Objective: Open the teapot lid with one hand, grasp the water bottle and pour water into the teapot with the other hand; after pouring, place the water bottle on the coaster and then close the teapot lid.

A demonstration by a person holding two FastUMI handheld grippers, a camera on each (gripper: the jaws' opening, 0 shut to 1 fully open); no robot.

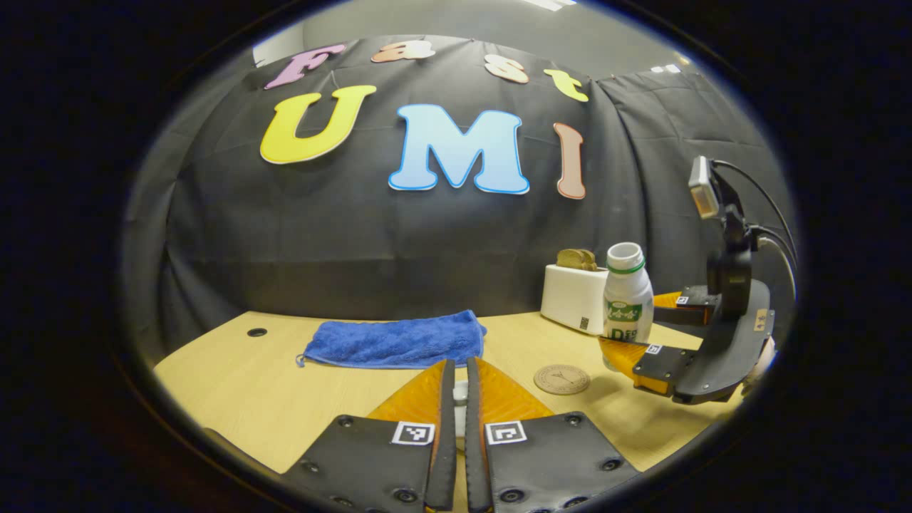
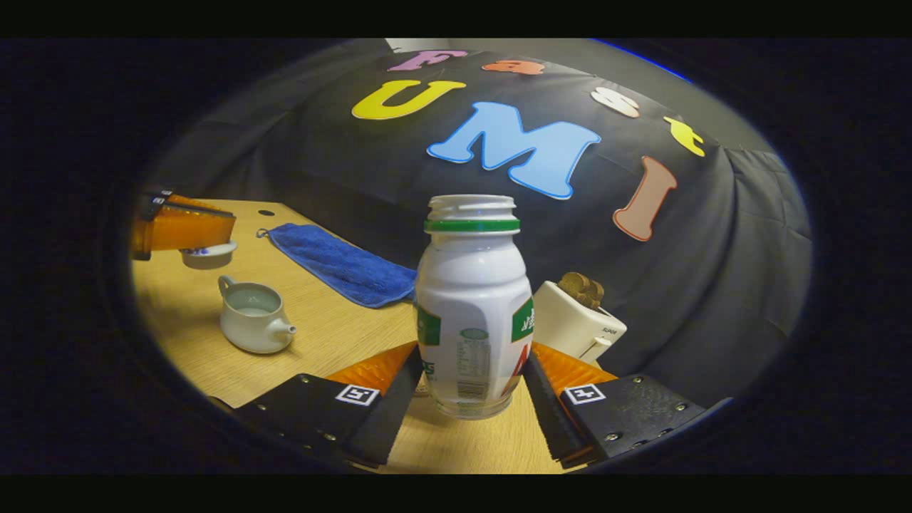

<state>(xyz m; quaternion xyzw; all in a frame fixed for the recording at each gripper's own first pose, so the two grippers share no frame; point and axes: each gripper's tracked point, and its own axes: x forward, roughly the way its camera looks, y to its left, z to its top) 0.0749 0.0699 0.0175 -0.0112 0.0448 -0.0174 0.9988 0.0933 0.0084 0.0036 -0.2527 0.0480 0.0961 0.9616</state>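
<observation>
Right gripper (image 2: 470, 388) pinches water bottle (image 2: 472, 313) low on its body, frame centre, uncapped. Left gripper (image 1: 459, 399) nipped on teapot lid (image 1: 460, 402). Teapot (image 2: 253, 324) sits open, lower left. Bottle looks light, smooth plastic w/ likely slick label; mid-body grip steadier. Coaster (image 1: 561, 379) nearby.

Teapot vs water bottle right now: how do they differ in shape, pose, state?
The teapot is squat and wide with a spout and handle; the water bottle is tall and narrow. The teapot stands alone on the table; the bottle sits between the right gripper fingers. The teapot's lid is held off by the left gripper. Both are upright, open-topped and pale.
</observation>
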